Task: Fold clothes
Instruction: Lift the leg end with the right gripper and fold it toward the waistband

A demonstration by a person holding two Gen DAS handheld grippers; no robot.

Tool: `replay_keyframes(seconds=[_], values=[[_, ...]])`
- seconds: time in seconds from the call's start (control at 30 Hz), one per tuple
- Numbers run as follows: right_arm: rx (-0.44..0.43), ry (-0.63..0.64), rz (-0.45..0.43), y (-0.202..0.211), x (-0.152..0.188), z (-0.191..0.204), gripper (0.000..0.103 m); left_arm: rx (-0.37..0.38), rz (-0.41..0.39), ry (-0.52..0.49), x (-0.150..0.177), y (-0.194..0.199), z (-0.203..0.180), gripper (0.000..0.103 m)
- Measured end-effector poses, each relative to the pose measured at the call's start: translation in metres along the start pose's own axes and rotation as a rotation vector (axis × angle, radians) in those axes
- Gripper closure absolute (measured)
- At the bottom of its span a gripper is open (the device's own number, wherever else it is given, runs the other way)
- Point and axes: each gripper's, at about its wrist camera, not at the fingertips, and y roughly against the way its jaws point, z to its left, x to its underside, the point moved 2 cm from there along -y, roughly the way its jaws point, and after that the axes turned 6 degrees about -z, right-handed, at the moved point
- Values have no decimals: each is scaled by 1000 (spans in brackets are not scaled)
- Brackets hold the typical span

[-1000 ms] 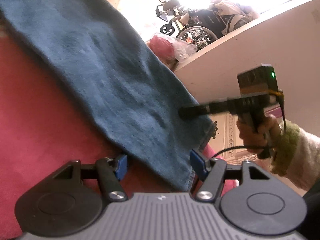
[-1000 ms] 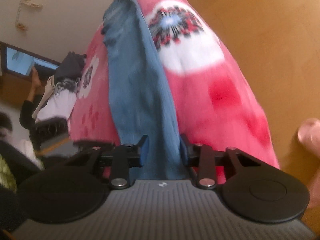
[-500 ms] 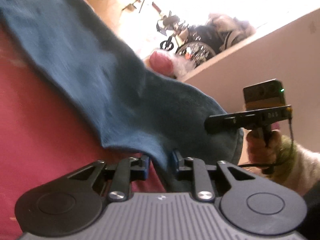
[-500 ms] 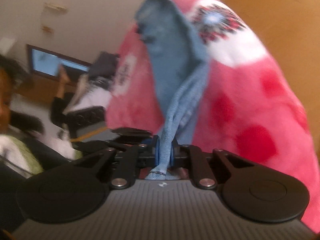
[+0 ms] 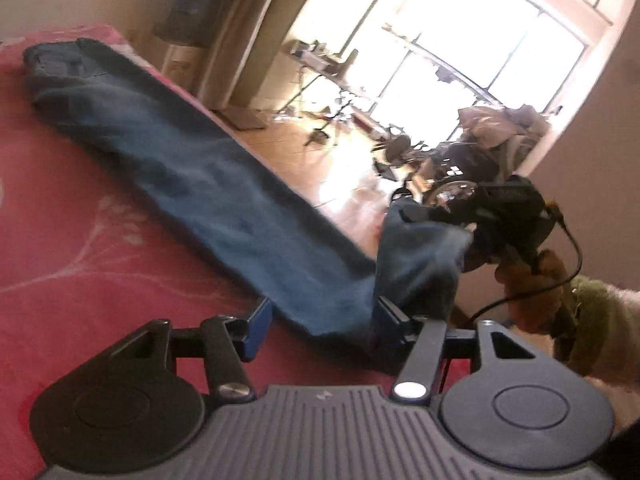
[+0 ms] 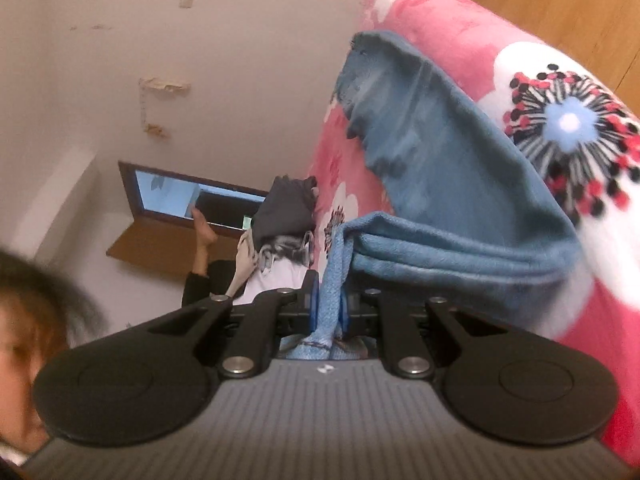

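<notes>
Left hand-held gripper [image 5: 320, 316] now spread apart — was clamped half second ago. Right hand-held gripper [image 6: 327, 312] clamped on long blue denim trousers [image 5: 192, 172] hem, lifted over pink floral bed blanket [image 6: 460, 52] — lengthwise fold likely underway.

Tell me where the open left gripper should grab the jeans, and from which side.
Probably the hem corner of the jeans lying between the left gripper fingers, coming in flat along the red blanket from the hem end. That edge lies loose and thin there, while the right gripper already holds the other corner lifted.
</notes>
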Motion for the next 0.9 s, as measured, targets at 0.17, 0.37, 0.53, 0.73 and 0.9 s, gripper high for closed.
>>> replay_keyframes(seconds=[0.17,0.37,0.53,0.73,0.9], values=[[39,-61,9,-31,-20,-23,93,-83,-7,47,3,-4,32,40],[56,-94,-8,-45,-30,-36,93,-106,-30,176,-1,-3,67,39],[71,-160,-27,-54,-35,-52,92,-29,-51,70,-1,-3,49,27],[78,-179,-20,-60,-35,-58,91,-67,-63,-63,-3,-24,30,32],[79,-201,-8,-60,-38,-57,90,-75,-87,-93,-7,-44,26,49]])
